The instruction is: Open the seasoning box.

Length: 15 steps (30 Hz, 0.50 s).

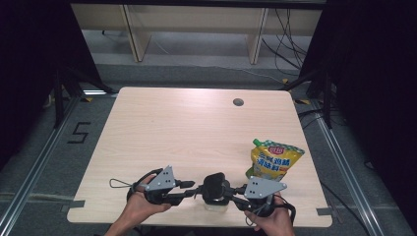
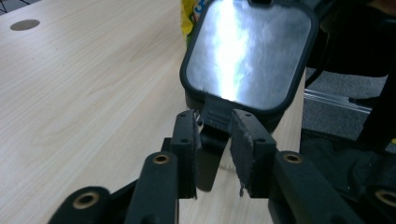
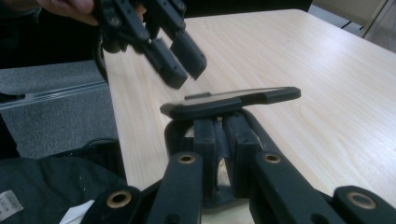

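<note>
A small container with a black-rimmed lid [image 1: 215,186] stands near the table's front edge, between my two grippers. In the left gripper view the lid [image 2: 247,51] has a shiny grey top, and its black latch tab [image 2: 215,116] hangs between the jaws of my left gripper [image 2: 214,135], which stand apart with a gap beside the tab. In the right gripper view my right gripper [image 3: 219,135] is shut on the latch under the lid's rim [image 3: 233,100]. The left gripper [image 3: 180,63] hovers just above the lid's far end, with nothing in its jaws. In the high view the left gripper [image 1: 196,191] and right gripper [image 1: 236,191] point at each other.
A yellow sauce pouch [image 1: 274,161] lies on the pale wooden table [image 1: 187,128] just beyond the right gripper, and its edge [image 2: 191,18] peeks out behind the lid. A round cable hole [image 1: 238,102] is at the far side. The table's front edge runs close under both hands.
</note>
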Motion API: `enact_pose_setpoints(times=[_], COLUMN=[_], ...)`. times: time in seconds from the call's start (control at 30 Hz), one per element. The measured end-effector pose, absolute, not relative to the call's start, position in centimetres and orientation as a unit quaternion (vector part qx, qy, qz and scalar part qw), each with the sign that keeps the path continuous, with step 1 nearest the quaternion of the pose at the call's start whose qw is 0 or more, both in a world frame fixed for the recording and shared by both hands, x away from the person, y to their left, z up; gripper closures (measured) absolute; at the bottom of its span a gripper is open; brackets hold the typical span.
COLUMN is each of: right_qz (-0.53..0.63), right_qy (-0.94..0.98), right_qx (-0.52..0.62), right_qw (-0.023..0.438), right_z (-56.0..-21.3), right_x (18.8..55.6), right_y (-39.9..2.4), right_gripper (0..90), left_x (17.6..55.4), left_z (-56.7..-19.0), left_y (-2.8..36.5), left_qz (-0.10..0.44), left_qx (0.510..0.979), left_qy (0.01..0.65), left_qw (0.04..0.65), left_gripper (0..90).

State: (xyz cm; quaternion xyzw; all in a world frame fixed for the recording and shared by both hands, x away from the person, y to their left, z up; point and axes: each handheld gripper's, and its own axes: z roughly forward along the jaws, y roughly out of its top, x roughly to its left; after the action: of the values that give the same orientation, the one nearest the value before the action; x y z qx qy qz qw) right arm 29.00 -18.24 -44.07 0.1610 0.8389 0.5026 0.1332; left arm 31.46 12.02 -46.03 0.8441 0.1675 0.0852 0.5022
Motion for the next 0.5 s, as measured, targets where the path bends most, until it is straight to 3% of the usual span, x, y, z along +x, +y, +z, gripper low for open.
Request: enact_pose_setpoints(times=[0.2,0.5], right_qz=[0.502,0.506], right_qy=[0.839,0.838], right_qx=[0.151,0.144], right_qw=[0.146,0.142], right_z=[-43.4,-43.1], right_x=[29.2,29.5], right_y=[-17.3,-16.2], right_gripper=[83.5,83.5], left_x=[31.6,32.6], left_z=[-48.3,-49.6], left_y=[12.4,11.8], left_qz=[0.075,0.082], left_qx=[0.852,0.855], left_qy=[0.147,0.125], left_qw=[0.497,0.496], left_gripper=[56.7,59.4])
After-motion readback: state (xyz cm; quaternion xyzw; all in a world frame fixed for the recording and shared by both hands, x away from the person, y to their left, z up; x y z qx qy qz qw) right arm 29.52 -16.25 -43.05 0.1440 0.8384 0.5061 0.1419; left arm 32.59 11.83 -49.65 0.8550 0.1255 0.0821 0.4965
